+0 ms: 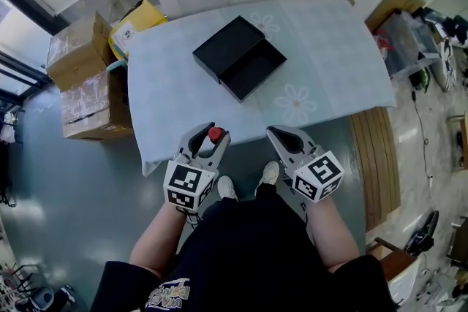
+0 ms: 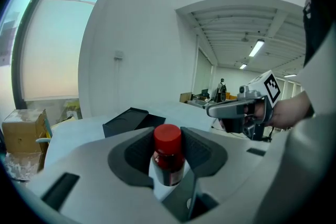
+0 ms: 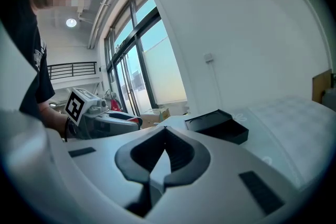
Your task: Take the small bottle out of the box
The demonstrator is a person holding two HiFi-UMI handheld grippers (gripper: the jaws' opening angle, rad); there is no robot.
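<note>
The black box (image 1: 239, 57) lies open in the middle of the pale clothed table (image 1: 329, 62), its lid beside the tray. My left gripper (image 1: 210, 134) hovers off the table's near edge, shut on the small bottle (image 1: 216, 134). In the left gripper view the bottle's red cap and white body (image 2: 168, 157) stand upright between the dark pads (image 2: 137, 152), with the box (image 2: 131, 119) behind. My right gripper (image 1: 272, 131) is level with the left one, to its right. Its jaws (image 3: 164, 132) are shut with nothing in them. The box (image 3: 216, 126) lies ahead of it.
Stacked cardboard boxes (image 1: 80, 77) and a yellow carton (image 1: 135, 22) stand on the floor left of the table. A wooden slatted board (image 1: 376, 157) and clutter (image 1: 409, 47) lie to the right. The person's shoes (image 1: 248, 183) are under the near table edge.
</note>
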